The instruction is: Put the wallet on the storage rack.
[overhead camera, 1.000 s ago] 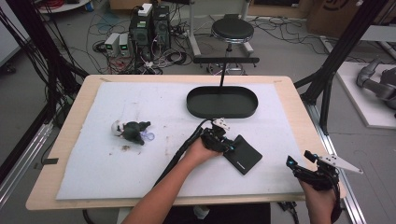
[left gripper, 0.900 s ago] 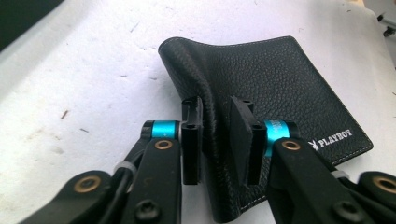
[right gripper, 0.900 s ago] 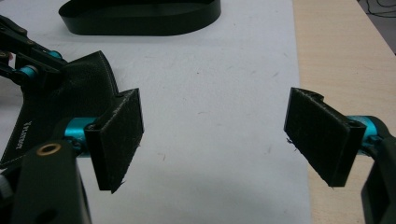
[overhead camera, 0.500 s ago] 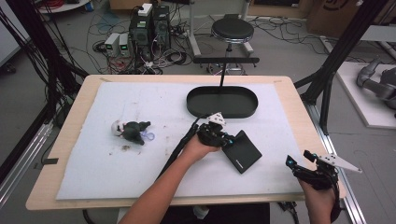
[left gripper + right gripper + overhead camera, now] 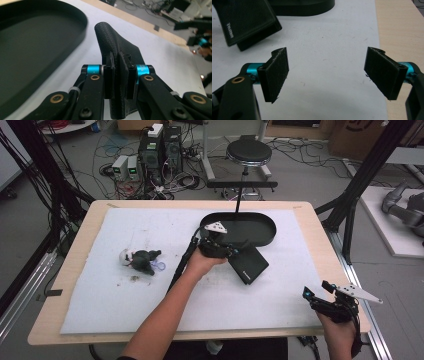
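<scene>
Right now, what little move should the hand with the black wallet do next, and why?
Probably lift the wallet a bit higher and over the black tray. The left gripper is shut on one edge, the tray sits just beyond, and the far end looks low by the rim.

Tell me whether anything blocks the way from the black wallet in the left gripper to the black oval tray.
Nothing visible does. The left gripper is shut on the black wallet right beside the black oval tray, with bare white mat between them. The toy pile lies far off on the other side.
</scene>
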Demonstrator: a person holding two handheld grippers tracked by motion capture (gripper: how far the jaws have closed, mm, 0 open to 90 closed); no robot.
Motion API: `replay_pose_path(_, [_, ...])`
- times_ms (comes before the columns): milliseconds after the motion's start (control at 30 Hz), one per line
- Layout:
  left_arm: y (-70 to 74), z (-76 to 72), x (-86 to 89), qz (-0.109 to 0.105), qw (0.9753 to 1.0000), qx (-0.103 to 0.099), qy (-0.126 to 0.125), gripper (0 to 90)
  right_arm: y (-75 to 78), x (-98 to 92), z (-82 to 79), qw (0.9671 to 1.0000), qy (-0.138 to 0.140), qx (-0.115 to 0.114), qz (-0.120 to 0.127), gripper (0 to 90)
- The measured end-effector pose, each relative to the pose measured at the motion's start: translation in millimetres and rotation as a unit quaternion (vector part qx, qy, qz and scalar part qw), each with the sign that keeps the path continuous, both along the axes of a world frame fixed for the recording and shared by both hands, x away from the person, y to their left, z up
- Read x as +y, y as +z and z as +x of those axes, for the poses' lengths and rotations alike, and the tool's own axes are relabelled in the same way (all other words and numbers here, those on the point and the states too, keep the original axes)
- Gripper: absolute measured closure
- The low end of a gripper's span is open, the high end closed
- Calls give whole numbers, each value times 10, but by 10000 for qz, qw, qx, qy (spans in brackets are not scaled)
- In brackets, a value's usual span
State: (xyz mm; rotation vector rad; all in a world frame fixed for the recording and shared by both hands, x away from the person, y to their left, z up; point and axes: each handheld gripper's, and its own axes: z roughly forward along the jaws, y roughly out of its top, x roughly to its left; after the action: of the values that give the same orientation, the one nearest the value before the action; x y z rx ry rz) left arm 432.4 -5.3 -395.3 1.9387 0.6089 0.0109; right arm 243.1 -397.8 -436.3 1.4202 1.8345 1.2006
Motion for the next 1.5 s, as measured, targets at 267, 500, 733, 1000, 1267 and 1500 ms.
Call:
replay_pose_path(267, [156,269,159,-6,9991,-107,410,829,-15,9,27,10000,26,21,-15,202])
replay_pose_path(500, [274,479,219,-183,9975,-81,675,829,-15,21,28,10000,30,46,-50,202])
replay_pose_path(733, [362,652,128,-152,9968,-85,783,829,-3,50,32,9997,72,52,-211,203])
replay_pose_path(1000, [384,845,176,-359,9940,-30,1029,829,-13,-2,33,9998,26,42,-167,202])
replay_pose_path(1267, [190,1023,271,-501,9903,223,1280,829,-12,52,29,9994,59,57,-346,202])
replay_pose_path(1500, [90,1111,382,-384,9881,235,1470,828,-26,65,48,9992,111,68,-381,202])
